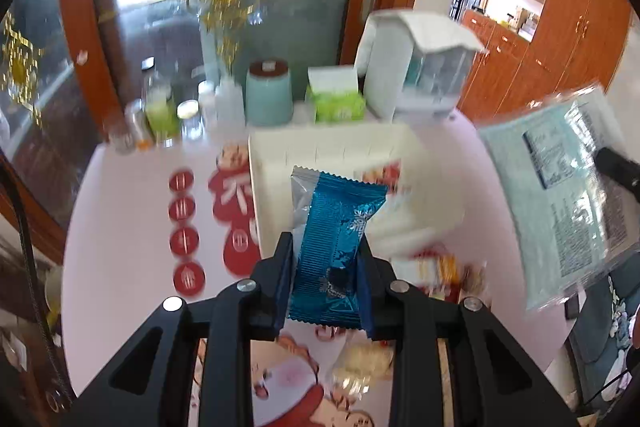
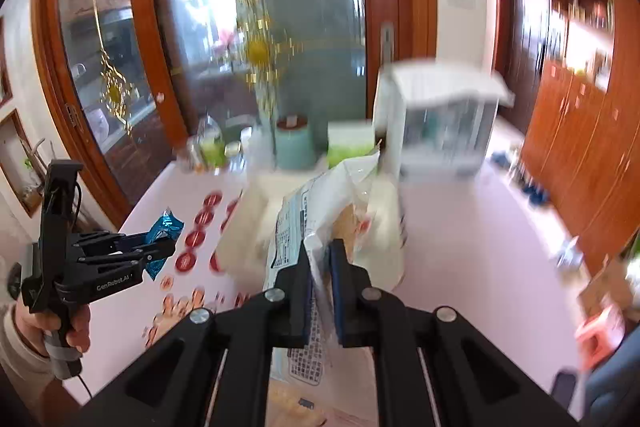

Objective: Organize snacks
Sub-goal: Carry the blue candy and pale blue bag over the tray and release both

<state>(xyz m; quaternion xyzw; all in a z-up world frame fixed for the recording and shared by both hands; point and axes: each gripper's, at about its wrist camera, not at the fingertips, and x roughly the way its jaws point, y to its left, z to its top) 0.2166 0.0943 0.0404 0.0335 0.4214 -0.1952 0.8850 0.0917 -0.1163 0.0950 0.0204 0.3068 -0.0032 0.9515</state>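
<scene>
Pink table below — left gripper, marked "GenRobot.AI", clamps blue packet; right gripper clamps printed bag.

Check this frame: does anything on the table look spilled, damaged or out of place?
Nothing looks spilled or damaged. The left gripper is shut on a blue foil snack, the right gripper on a pale printed packet, both held above the white bin. A few snacks lie loose on the table beside the bin, not yet sorted.

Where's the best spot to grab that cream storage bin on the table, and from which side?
Grip the cream bin's thin upright far wall from above, one finger inside and one outside. It is too wide to span, and its open top leaves that rim clear.
</scene>
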